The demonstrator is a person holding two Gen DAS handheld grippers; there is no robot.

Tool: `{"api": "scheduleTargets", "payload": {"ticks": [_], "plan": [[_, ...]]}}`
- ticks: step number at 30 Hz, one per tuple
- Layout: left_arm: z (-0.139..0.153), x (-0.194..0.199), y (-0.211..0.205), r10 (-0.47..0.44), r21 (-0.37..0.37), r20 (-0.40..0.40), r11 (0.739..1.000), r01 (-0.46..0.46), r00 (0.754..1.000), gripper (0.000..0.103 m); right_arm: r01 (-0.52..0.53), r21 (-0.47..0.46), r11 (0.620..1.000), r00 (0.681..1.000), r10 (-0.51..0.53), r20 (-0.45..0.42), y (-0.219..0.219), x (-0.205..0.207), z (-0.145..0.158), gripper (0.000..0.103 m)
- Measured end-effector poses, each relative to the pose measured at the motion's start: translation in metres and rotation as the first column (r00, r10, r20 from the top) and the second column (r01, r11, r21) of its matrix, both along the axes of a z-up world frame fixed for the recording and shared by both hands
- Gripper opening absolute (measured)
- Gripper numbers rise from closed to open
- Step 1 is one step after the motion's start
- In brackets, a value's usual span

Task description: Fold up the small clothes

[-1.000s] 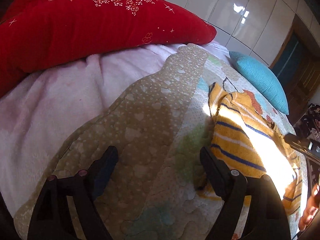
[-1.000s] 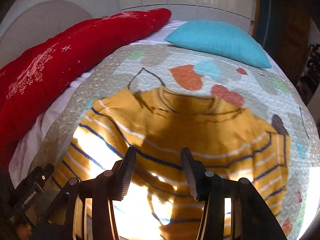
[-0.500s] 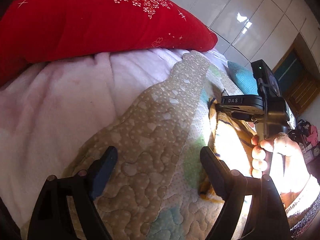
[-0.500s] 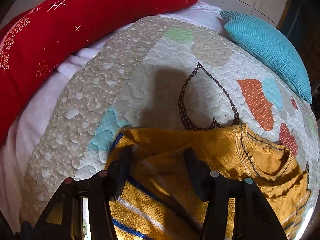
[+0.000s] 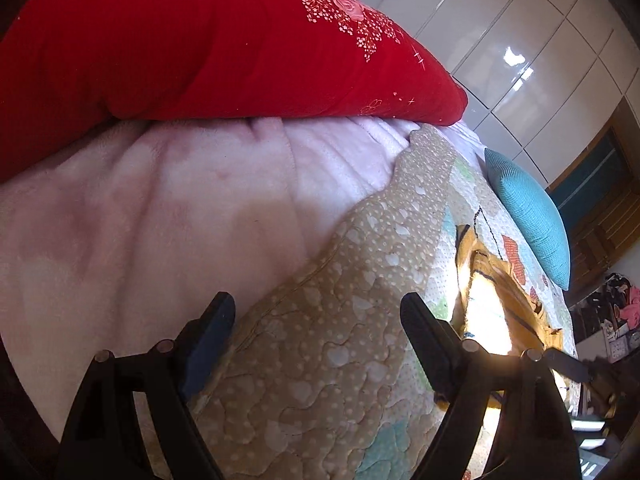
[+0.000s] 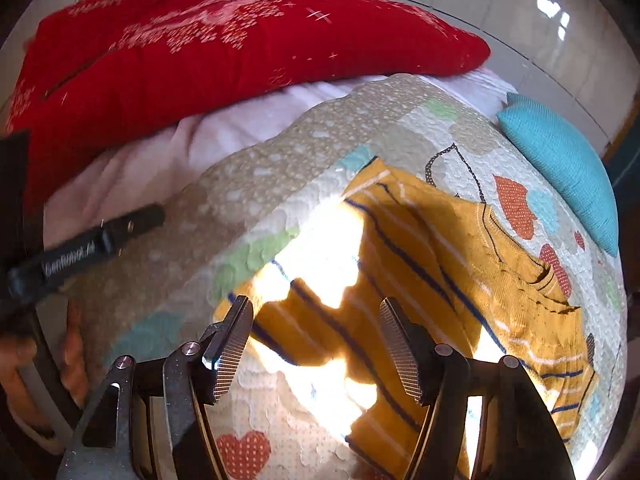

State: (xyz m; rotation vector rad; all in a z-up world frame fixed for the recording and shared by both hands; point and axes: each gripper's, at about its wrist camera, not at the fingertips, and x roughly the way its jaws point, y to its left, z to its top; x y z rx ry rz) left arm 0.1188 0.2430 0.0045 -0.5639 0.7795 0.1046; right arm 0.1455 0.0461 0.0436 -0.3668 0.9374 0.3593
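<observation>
A small mustard-yellow sweater (image 6: 440, 256) with blue and white stripes lies flat on the quilted bedspread (image 6: 320, 148), partly washed out by sunlight. My right gripper (image 6: 316, 320) is open and empty, hovering just above the sweater's near left part. My left gripper (image 5: 316, 316) is open and empty over the beige border of the bedspread (image 5: 360, 280), left of the sweater (image 5: 492, 280), which shows only as a bright strip at the right. The left gripper's finger (image 6: 100, 236) appears at the left of the right wrist view.
A big red pillow (image 5: 200, 48) lies along the far side on a pale pink blanket (image 5: 160, 208). A turquoise cushion (image 6: 560, 160) sits at the far right of the bed. Glossy white wardrobe doors (image 5: 520, 60) stand behind.
The right gripper pulled back and now sits over the sweater's near part with its jaws wider apart. The left gripper swung left toward the pink blanket; the right hand left its view.
</observation>
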Motion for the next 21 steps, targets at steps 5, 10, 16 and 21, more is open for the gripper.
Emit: {"api": "scheduleTargets", "payload": {"ticks": [5,10,16,21], "plan": [[0.002,-0.004,0.009,0.035,-0.005,0.012,0.999,-0.035,0.999,0.084,-0.089,-0.115,0.989,0.996,0.092,0.019,0.025,-0.018,-0.038,0.064],[0.006,-0.007,0.02,0.073,-0.002,0.025,0.997,-0.073,0.997,0.084,-0.1,-0.171,0.98,0.993,0.109,0.04,0.044,-0.009,-0.056,0.02],[0.005,-0.01,0.042,0.109,-0.069,0.025,0.992,-0.107,0.994,0.084,-0.016,0.14,0.99,0.989,0.037,-0.146,0.04,0.005,-0.035,0.011],[0.004,-0.012,0.047,0.115,-0.083,0.026,0.99,-0.113,0.993,0.084,-0.046,0.248,0.968,0.976,0.097,-0.196,0.052,-0.01,-0.033,0.007]]}}
